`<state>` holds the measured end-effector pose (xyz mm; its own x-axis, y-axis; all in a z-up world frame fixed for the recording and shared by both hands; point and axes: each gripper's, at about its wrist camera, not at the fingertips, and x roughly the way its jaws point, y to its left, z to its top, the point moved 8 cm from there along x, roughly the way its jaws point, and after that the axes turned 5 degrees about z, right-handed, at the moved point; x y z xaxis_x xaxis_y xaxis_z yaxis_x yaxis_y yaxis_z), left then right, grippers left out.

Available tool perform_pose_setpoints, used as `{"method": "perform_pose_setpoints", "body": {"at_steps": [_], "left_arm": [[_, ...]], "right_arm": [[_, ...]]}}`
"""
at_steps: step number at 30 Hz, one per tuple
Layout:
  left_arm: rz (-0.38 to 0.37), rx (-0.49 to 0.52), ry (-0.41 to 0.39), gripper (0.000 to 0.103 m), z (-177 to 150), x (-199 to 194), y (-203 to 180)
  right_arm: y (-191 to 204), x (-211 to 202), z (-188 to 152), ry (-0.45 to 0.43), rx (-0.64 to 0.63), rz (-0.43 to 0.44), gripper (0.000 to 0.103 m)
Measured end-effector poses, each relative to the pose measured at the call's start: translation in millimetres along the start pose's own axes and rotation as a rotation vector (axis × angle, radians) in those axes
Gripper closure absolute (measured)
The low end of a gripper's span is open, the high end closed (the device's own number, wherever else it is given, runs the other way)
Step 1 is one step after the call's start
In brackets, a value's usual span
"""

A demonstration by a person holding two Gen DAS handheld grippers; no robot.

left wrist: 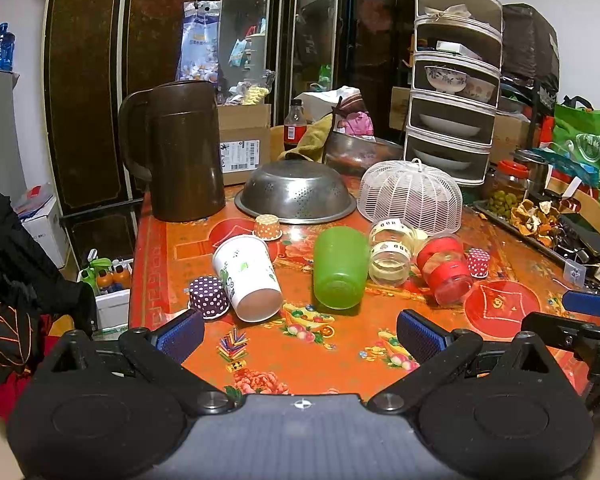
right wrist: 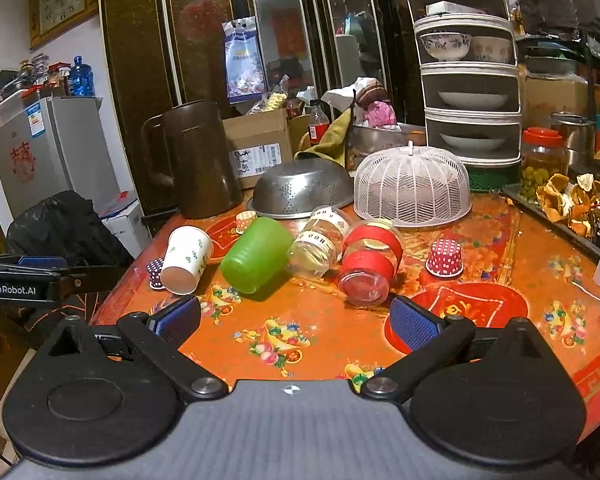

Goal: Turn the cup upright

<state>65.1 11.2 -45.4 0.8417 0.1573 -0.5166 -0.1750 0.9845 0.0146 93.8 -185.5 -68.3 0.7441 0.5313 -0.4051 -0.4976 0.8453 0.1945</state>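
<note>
Several cups lie on their sides on the orange patterned table (left wrist: 320,364): a white paper cup (left wrist: 247,278) (right wrist: 186,260), a green plastic cup (left wrist: 340,267) (right wrist: 256,255), a clear labelled cup (left wrist: 392,256) (right wrist: 320,246) and a clear cup with red bands (left wrist: 444,270) (right wrist: 370,266). Their bases point toward me. My left gripper (left wrist: 302,336) is open and empty, just short of the green cup. My right gripper (right wrist: 295,320) is open and empty, just short of the red-banded cup. The right gripper's finger (left wrist: 588,304) shows at the right of the left wrist view.
Small dotted paper cups stand upside down: purple (left wrist: 208,297), orange (left wrist: 267,227), red (left wrist: 477,263) (right wrist: 444,258). Behind are a brown jug (left wrist: 179,152), an inverted steel colander (left wrist: 295,192), a white mesh food cover (left wrist: 412,196), a tiered dish rack (left wrist: 452,92) and a tray of peels (right wrist: 568,200).
</note>
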Motion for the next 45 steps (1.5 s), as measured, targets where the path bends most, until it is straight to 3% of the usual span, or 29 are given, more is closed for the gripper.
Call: {"method": "perform_pose_setpoints", "body": {"at_steps": [45], "left_arm": [[0.003,-0.011,0.017,0.0,-1.5,3.4,3.6]], "right_arm": [[-1.6,-1.9,-0.9,0.002,0.018,0.019,0.001]]}}
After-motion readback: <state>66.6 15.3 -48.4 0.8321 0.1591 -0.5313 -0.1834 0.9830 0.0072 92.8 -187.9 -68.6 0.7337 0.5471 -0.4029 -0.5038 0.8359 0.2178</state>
